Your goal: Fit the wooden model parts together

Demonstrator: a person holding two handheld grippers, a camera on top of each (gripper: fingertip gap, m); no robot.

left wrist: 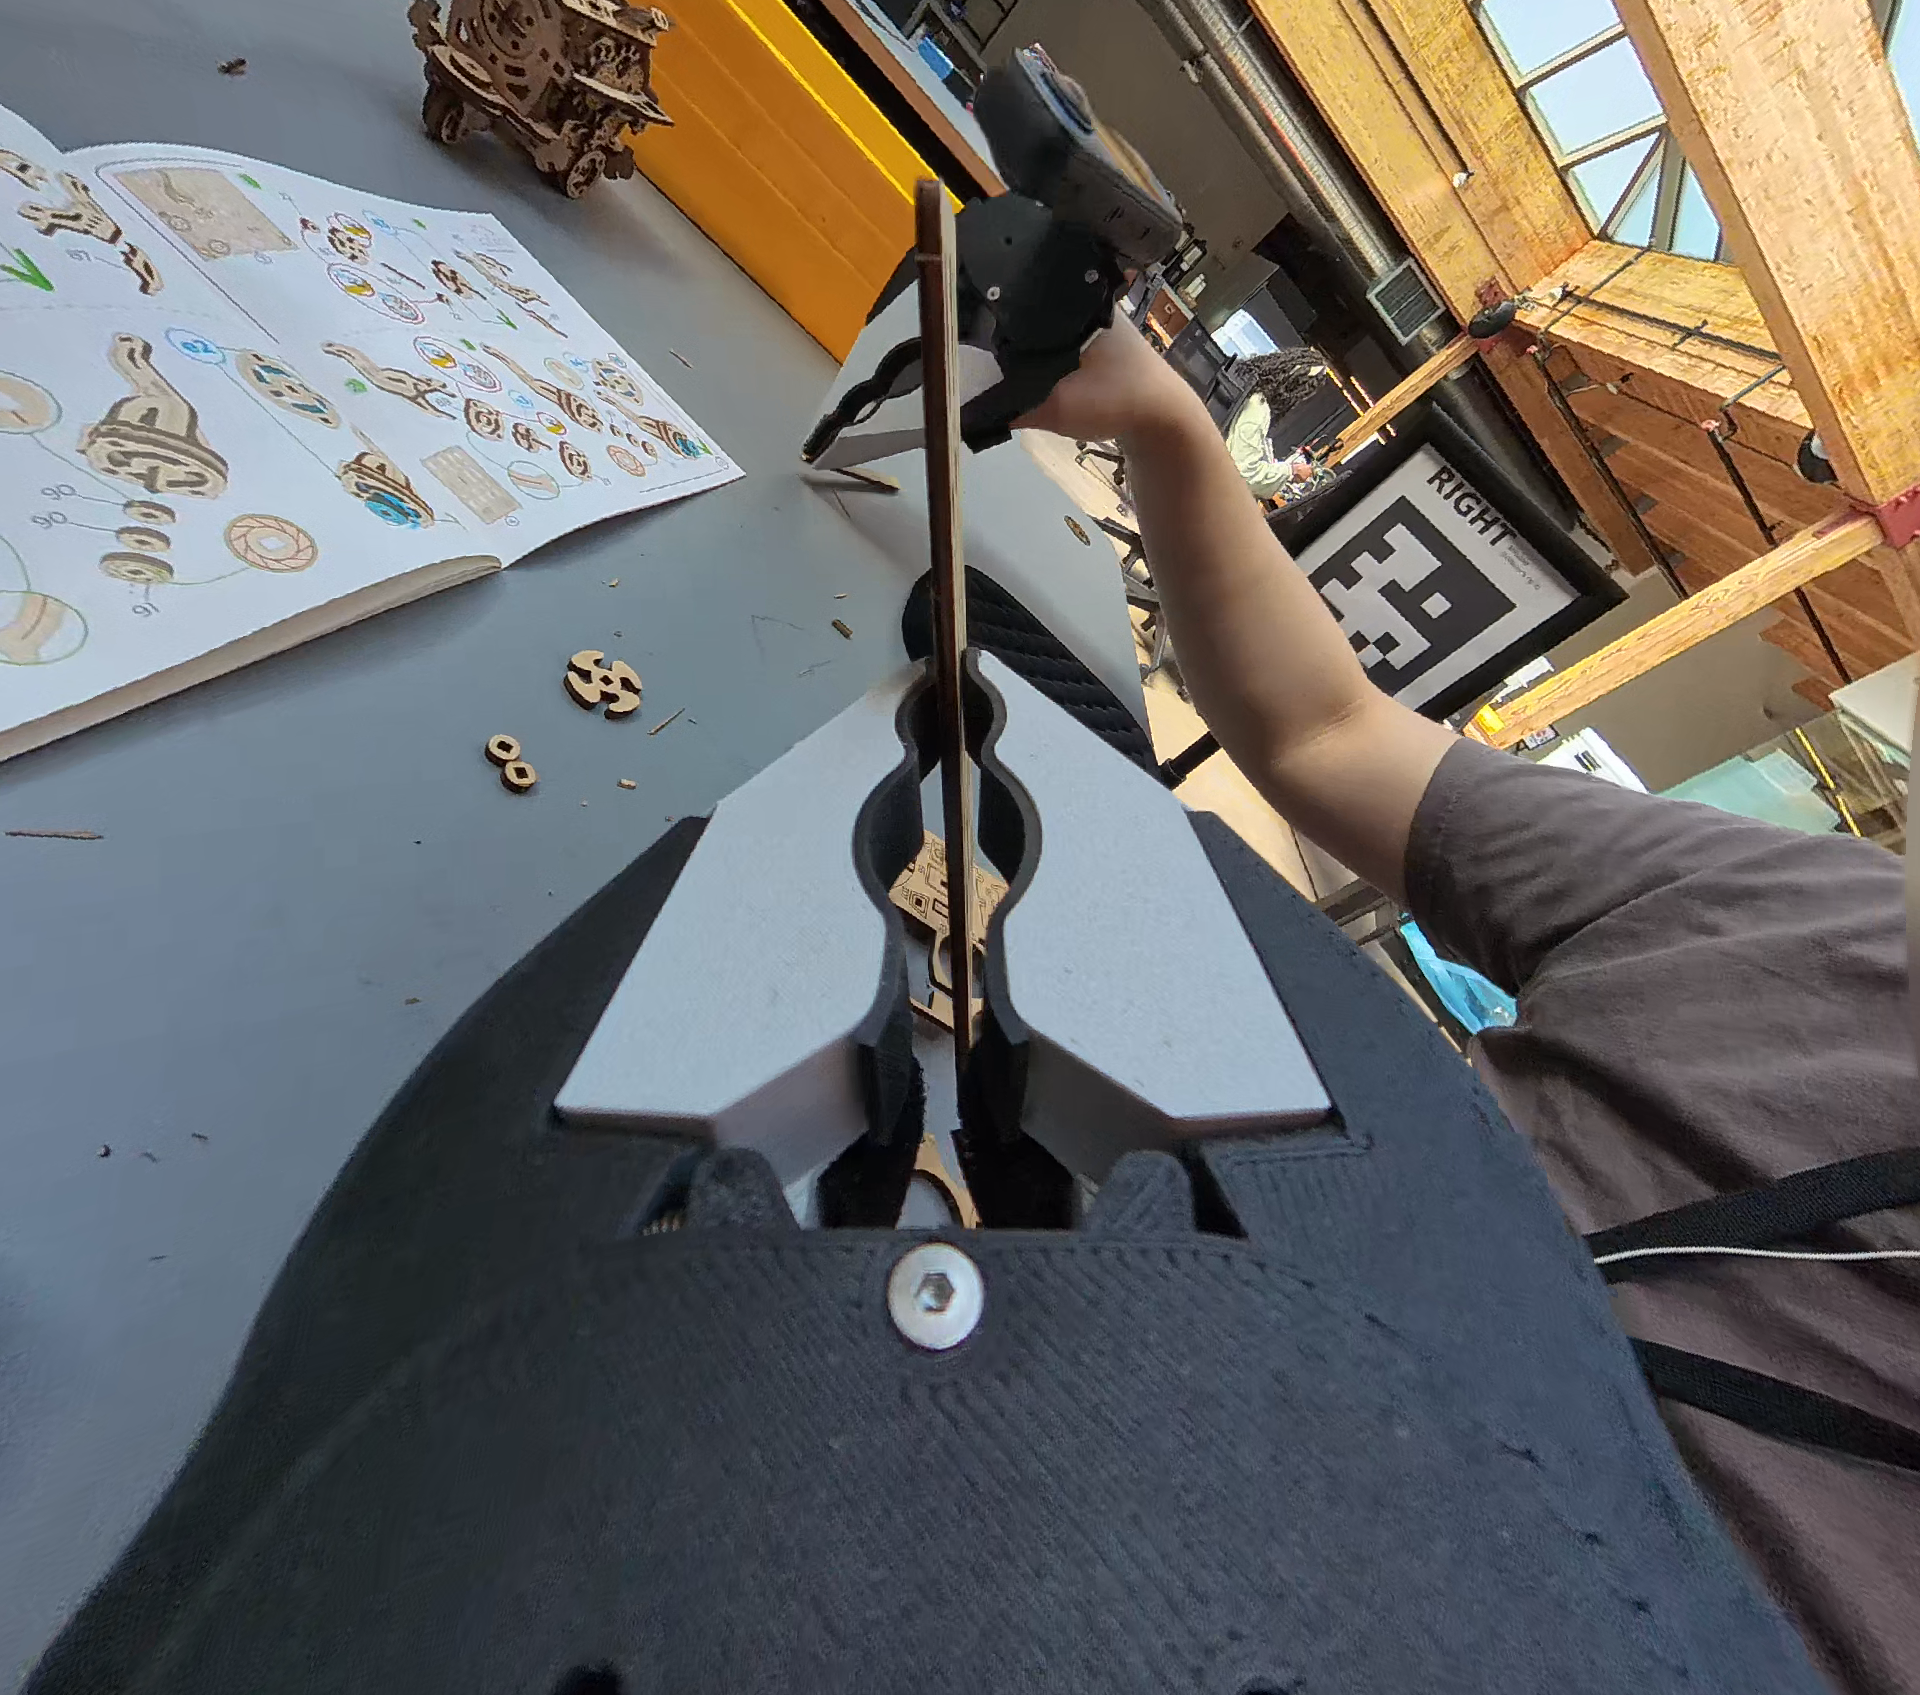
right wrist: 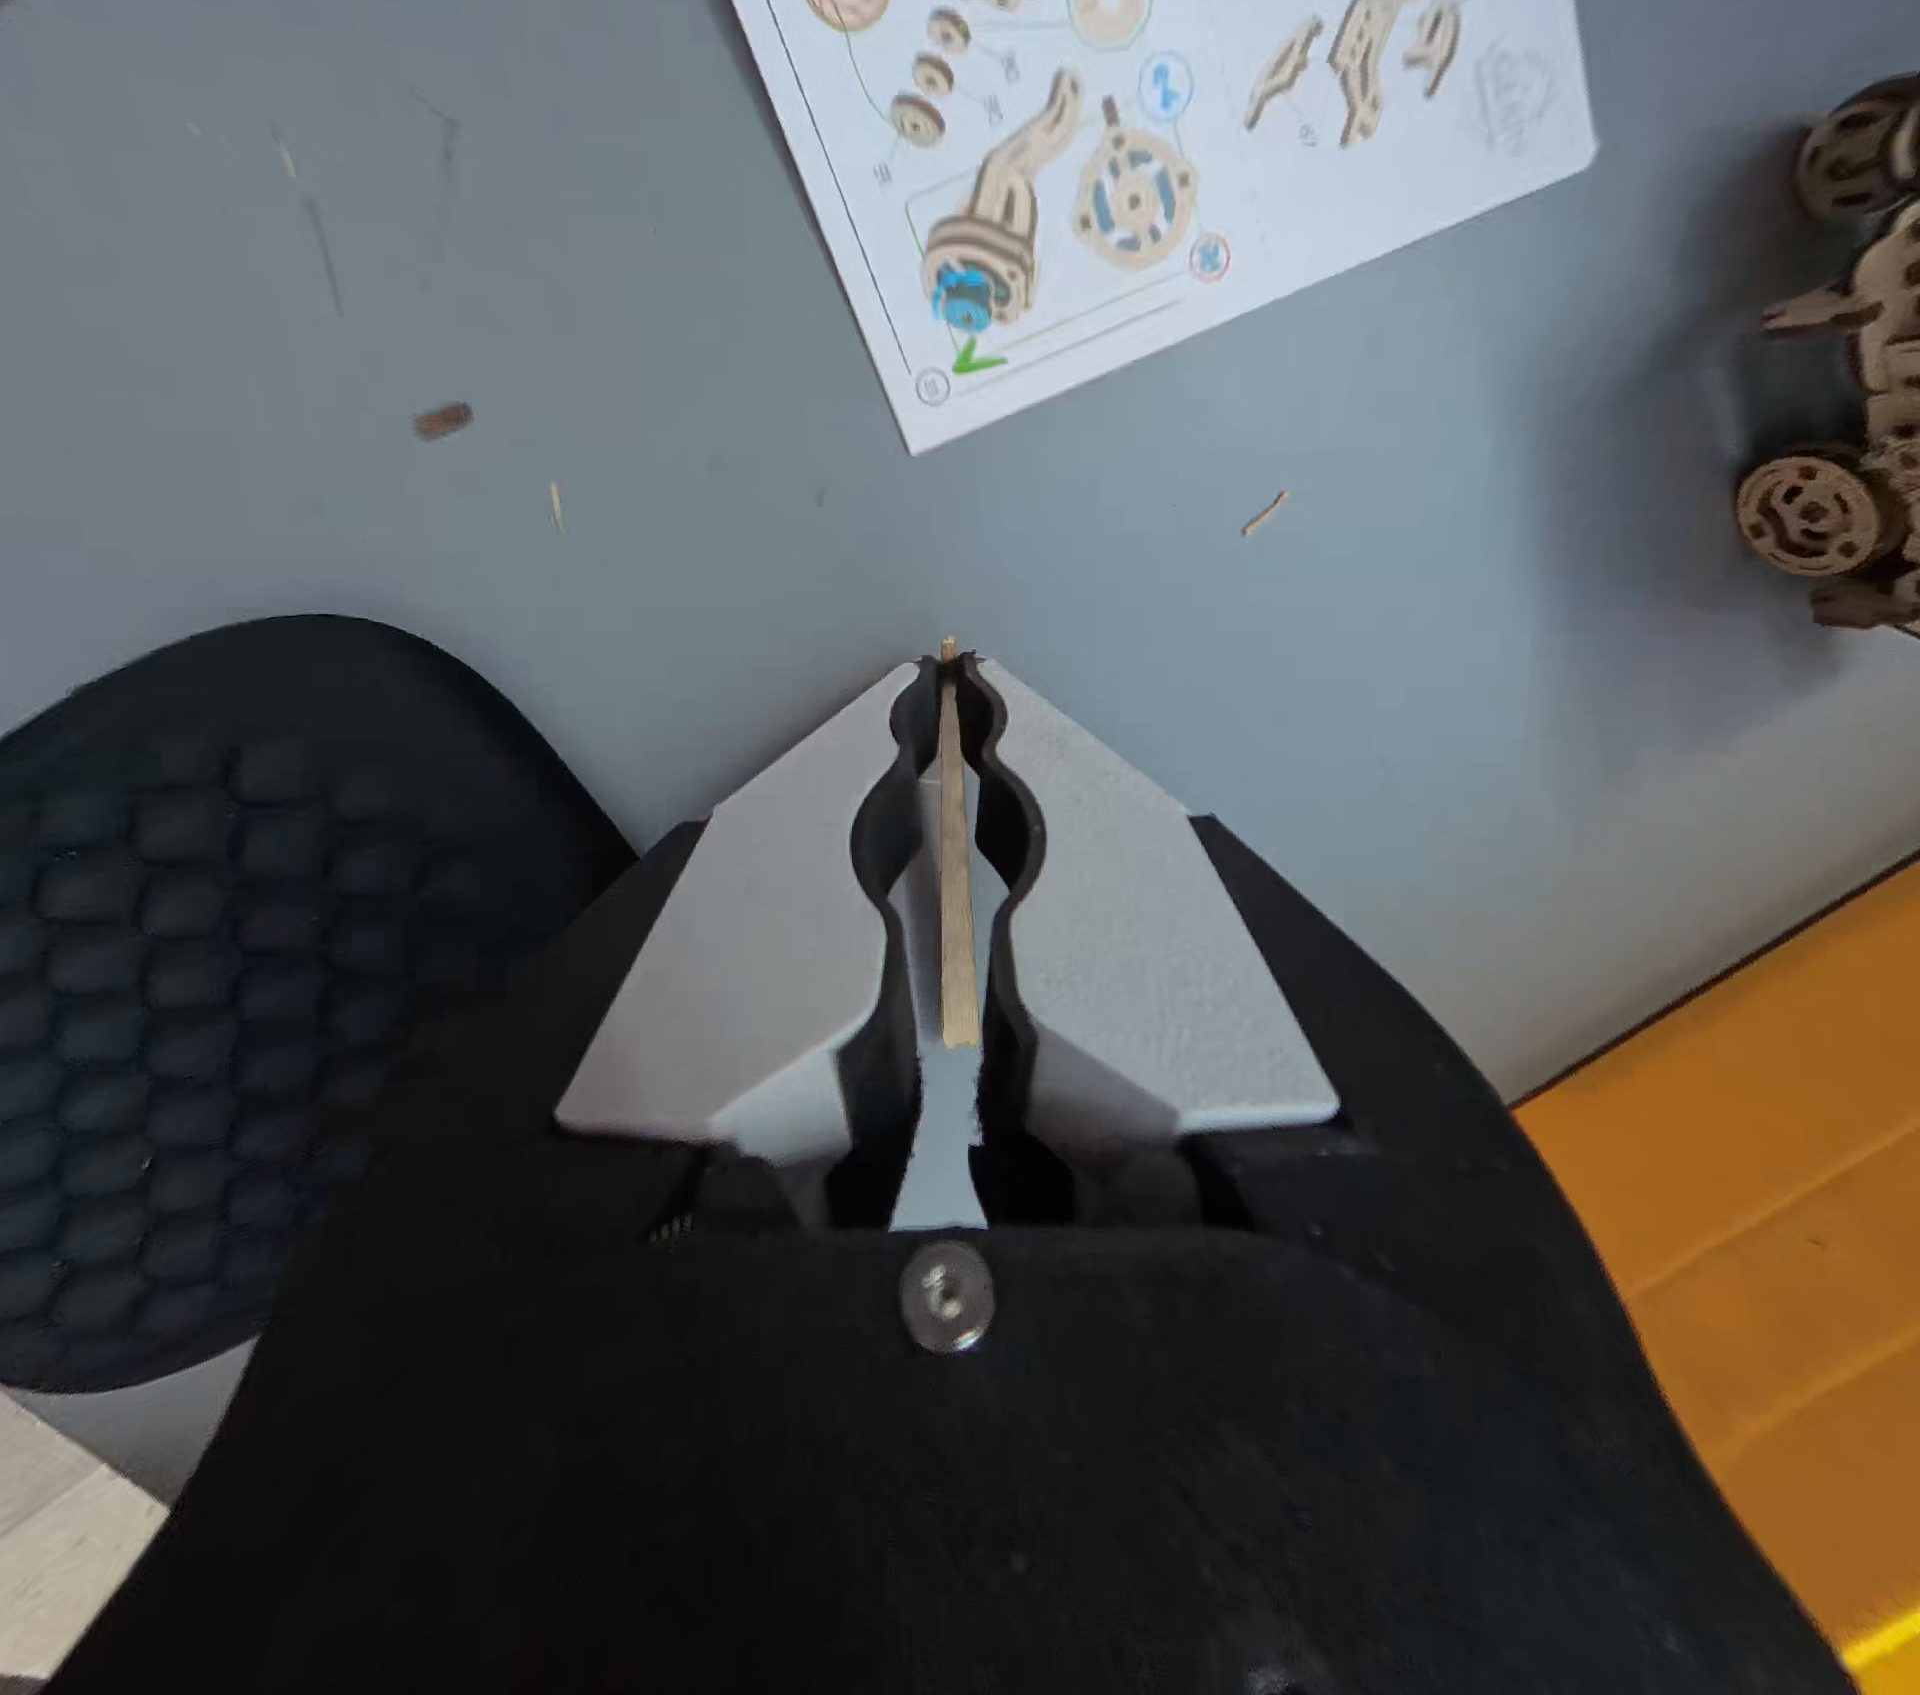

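My left gripper (left wrist: 948, 679) is shut on a thin wooden sheet (left wrist: 945, 440), held edge-on and upright above the grey table (left wrist: 312, 918). Beyond the sheet, the right gripper (left wrist: 831, 440) hangs over the table, tips down, touching a small wooden stick (left wrist: 868, 479). In the right wrist view my right gripper (right wrist: 948, 663) is shut on a thin wooden stick (right wrist: 956, 866) that pokes just past the tips. A built wooden model (left wrist: 540, 61) stands at the back of the table; it also shows in the right wrist view (right wrist: 1860, 357). Small round wooden parts (left wrist: 603, 681) lie loose.
An open instruction booklet (left wrist: 312, 378) lies on the table, also in the right wrist view (right wrist: 1143, 66). A yellow bin (left wrist: 748, 87) stands at the table's far edge. Two small discs (left wrist: 511, 762) and wood splinters are scattered. A black honeycomb pad (right wrist: 208, 970) lies at left. One gripper's finger ends stand about 25 cm off the other's. From my right tips it is roughly 15 cm to the built wooden model (left wrist: 540, 61); from my left, 35 cm.
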